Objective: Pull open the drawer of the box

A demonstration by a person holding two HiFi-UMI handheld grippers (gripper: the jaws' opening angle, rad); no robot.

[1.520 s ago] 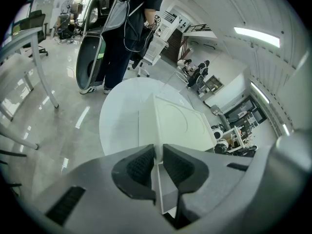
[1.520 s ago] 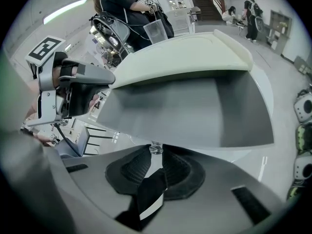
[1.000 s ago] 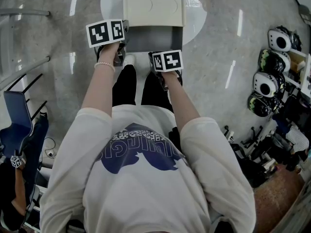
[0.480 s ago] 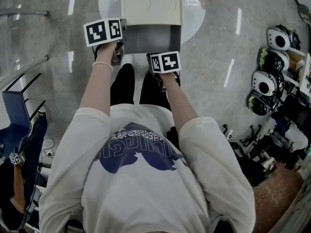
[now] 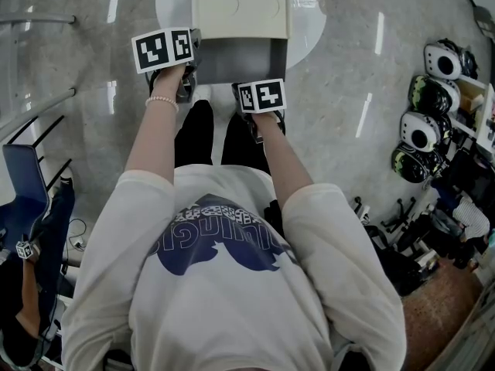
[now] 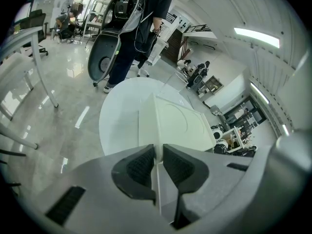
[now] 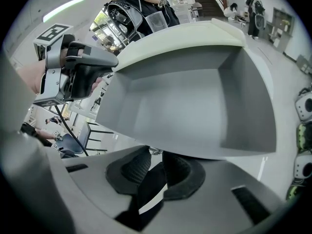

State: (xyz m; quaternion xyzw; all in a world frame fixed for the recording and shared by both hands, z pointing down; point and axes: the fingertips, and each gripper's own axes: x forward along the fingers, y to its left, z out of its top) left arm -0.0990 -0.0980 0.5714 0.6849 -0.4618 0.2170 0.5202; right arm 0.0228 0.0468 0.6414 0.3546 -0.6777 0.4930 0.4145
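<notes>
I saw one cream box (image 5: pixel 241 14) on one round white surface (image 5: pixel 172 10). Its one grey drawer (image 5: pixel 244 60) stood pulled out of the box toward the person, with one gripper at its left side and one at its front.

The left gripper (image 6: pixel 158 151) had its two fingers (image 6: pixel 139 167) narrow, pressed on a thin cream edge at the near left corner of the box. I could not tell whether this edge belonged to the lid or to the wall.

The right gripper (image 7: pixel 155 159) also had its two fingers (image 7: pixel 130 168) narrow, closed on the front wall of the drawer. The grey inside of the drawer lay just beyond their tips.

One bead bracelet (image 5: pixel 162 101) sat on the wrist behind the left fingers. Four round black-and-white objects (image 5: pixel 421 134) lay in a row well apart from the right fingers, on their right side.
</notes>
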